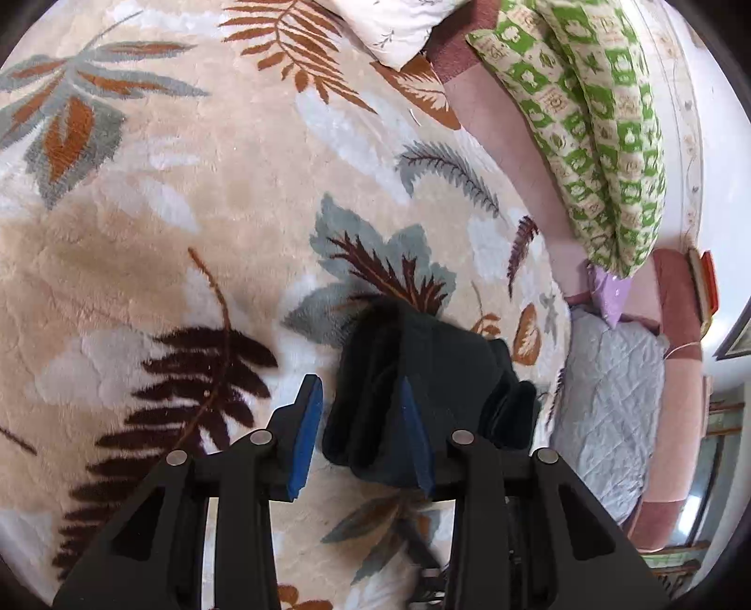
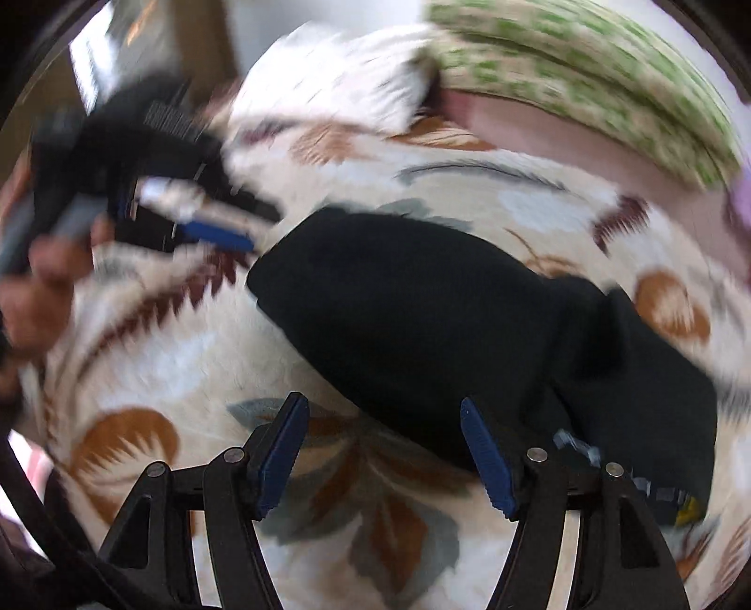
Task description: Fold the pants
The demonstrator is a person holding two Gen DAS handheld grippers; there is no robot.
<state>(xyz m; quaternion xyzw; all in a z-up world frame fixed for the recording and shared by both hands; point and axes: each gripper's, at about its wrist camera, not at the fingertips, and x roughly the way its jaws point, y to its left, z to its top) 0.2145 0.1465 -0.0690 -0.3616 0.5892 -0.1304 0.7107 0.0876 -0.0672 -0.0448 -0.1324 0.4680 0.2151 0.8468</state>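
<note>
The black pants (image 1: 422, 375) lie folded into a compact bundle on the leaf-patterned plush blanket (image 1: 187, 211). My left gripper (image 1: 361, 408) is open just above the bundle's near edge, holding nothing. In the blurred right wrist view the pants (image 2: 446, 319) lie ahead, with a small label (image 2: 685, 509) at their right end. My right gripper (image 2: 382, 422) is open and empty, its right finger over the pants' near edge. The left gripper (image 2: 220, 225) shows at upper left, held by a hand, apart from the pants.
A green-and-cream patterned quilt (image 1: 596, 126) and a white pillow (image 1: 399, 28) lie at the far side of the bed. A grey quilted pad (image 1: 610, 403) and pink bed edge (image 1: 676, 328) are at the right.
</note>
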